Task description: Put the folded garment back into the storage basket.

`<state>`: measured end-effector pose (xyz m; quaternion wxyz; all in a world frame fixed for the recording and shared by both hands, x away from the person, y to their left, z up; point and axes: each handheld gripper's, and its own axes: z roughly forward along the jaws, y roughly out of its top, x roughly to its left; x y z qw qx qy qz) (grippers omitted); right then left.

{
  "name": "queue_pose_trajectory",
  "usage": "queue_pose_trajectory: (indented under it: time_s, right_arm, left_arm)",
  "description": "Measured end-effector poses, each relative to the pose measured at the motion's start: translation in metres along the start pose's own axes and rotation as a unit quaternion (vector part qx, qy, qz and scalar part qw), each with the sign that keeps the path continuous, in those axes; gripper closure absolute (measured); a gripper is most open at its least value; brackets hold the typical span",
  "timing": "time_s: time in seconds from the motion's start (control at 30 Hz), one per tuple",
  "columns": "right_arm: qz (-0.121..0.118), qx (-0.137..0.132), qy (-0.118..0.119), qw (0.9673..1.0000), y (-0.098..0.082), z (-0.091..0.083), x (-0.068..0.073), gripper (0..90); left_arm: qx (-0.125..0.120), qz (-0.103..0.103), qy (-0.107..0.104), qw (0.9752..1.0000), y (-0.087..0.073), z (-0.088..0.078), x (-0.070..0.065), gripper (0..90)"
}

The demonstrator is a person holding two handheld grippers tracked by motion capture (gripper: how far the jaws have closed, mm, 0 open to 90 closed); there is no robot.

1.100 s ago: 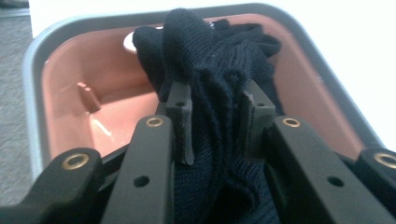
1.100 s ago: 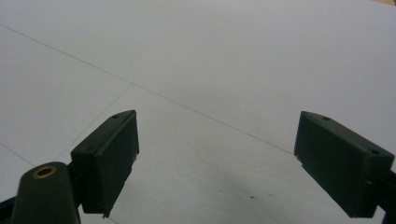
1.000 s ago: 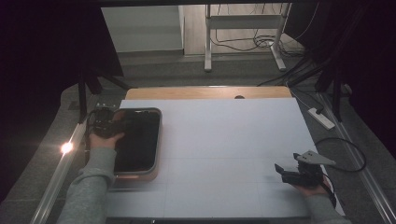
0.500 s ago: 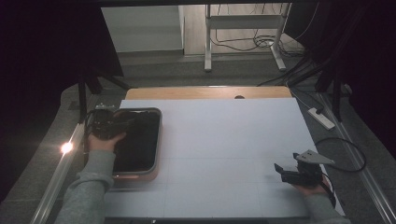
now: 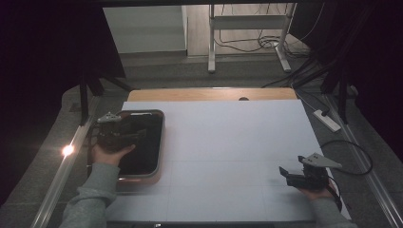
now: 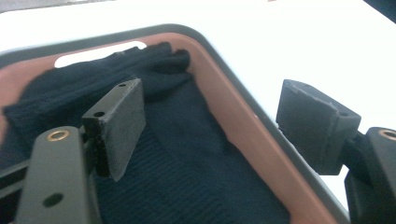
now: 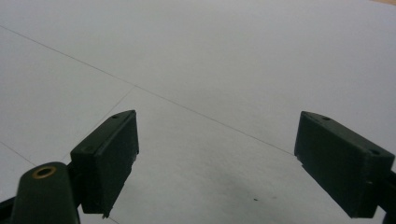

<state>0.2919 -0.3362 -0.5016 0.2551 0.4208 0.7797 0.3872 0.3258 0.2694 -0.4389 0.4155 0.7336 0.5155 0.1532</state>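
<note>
Opening just now with nothing between them, my left gripper (image 6: 210, 126) jaws have lifted off the black cloth (image 6: 187, 158), which lies inside the tray (image 5: 159, 142) at nine o'clock. Right gripper (image 5: 292, 175), five o'clock, gapes empty.

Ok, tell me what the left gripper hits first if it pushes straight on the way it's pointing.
Most likely the dark knitted cloth lying in the tray. The left gripper has just been opening, with nothing between the jaws, and it points down into the tray. Depth is unclear, so the tray's rim could come first.
</note>
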Motion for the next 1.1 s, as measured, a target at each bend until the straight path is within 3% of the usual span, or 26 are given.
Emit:
queue_pose_trajectory:
  time_s: [0.2, 0.57, 0.83, 1.1]
  right_arm:
    - [0.001, -0.001, 0.001, 1.0, 0.0, -0.001, 0.0, 14.6]
    - [-0.005, 0.0, 0.001, 1.0, 0.002, -0.001, 0.003, 14.6]
    - [-0.005, -0.001, 0.002, 1.0, 0.002, -0.001, 0.003, 14.7]
    - [-0.005, -0.002, 0.001, 1.0, 0.002, -0.001, 0.003, 14.7]
  left_arm:
    - [0.0, 0.007, -0.002, 1.0, -0.007, -0.002, -0.014, 23.2]
    - [-0.027, 0.023, -0.032, 0.9988, -0.032, -0.012, -0.042, 22.7]
    - [-0.028, 0.029, -0.052, 0.9978, -0.048, -0.017, -0.053, 22.8]
    - [-0.023, 0.038, -0.057, 0.9974, -0.051, -0.016, -0.057, 22.8]
